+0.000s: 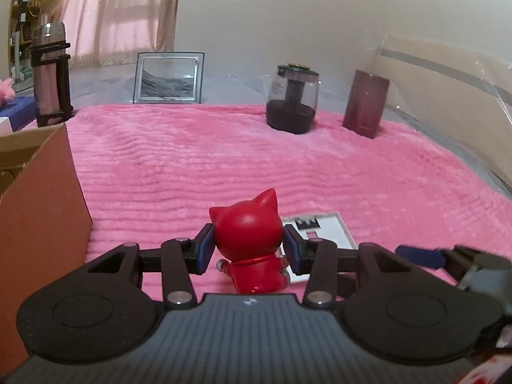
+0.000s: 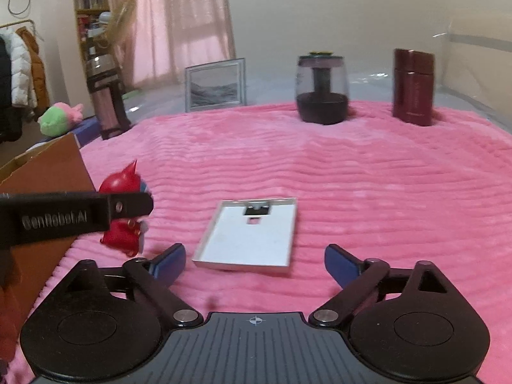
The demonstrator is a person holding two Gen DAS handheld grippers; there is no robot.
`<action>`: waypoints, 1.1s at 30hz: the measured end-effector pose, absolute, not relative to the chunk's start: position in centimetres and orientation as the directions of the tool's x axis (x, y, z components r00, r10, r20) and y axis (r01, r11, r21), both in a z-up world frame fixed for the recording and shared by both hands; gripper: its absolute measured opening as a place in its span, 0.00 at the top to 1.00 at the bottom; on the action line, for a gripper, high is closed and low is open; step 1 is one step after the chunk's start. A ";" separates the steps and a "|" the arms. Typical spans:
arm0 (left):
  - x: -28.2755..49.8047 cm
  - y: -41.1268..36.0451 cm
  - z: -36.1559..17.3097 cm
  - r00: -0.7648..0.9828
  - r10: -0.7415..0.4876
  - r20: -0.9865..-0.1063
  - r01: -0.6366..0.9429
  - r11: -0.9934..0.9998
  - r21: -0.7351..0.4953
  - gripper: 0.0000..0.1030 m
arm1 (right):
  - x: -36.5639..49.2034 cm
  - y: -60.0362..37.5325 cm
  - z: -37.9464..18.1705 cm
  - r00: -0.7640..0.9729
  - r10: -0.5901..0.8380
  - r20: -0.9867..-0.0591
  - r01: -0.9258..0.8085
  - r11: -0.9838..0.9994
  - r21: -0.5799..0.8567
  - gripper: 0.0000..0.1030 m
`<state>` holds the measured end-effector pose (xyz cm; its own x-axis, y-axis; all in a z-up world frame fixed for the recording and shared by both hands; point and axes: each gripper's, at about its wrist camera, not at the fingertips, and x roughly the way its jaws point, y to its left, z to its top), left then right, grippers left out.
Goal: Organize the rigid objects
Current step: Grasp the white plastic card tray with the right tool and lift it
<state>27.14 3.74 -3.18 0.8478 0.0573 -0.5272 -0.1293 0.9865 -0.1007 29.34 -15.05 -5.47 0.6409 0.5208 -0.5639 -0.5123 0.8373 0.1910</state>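
On the pink blanket [image 2: 352,176] I count one red cat figurine [image 1: 248,240], clamped in the left gripper [image 1: 248,249] beside one cardboard box [image 1: 38,211]. One flat silver tray [image 2: 249,236] lies before the right gripper [image 2: 256,259], jaws wide apart. Behind stand one picture frame [image 2: 215,84], one glass jar [image 2: 321,91], one maroon flask [image 2: 412,88], one tall bottle [image 2: 107,102].

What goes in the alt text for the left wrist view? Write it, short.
The left gripper is clamped on a glossy red cat-eared figurine above a ribbed pink blanket. A flat silver frame lies behind it; a brown cardboard box stands at left.
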 end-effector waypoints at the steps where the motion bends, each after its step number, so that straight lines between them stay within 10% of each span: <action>1: 27.2 3.8 -3.0 0.852 0.066 -0.519 -0.131 0.987 -0.091 0.61 | 29.6 -14.6 -5.7 0.634 0.529 -0.564 -0.521 0.831 0.193 0.10; 17: 27.5 4.3 -1.9 0.861 0.061 -0.505 -0.108 0.992 -0.063 0.61 | 32.1 -11.8 -8.1 0.645 0.431 -0.631 -0.496 0.864 0.084 0.17; 33: 19.4 -2.0 -3.7 0.797 -0.118 -0.592 0.079 0.993 -0.091 0.61 | 17.2 -23.2 -7.0 0.618 0.328 -0.715 -0.341 0.931 0.133 0.17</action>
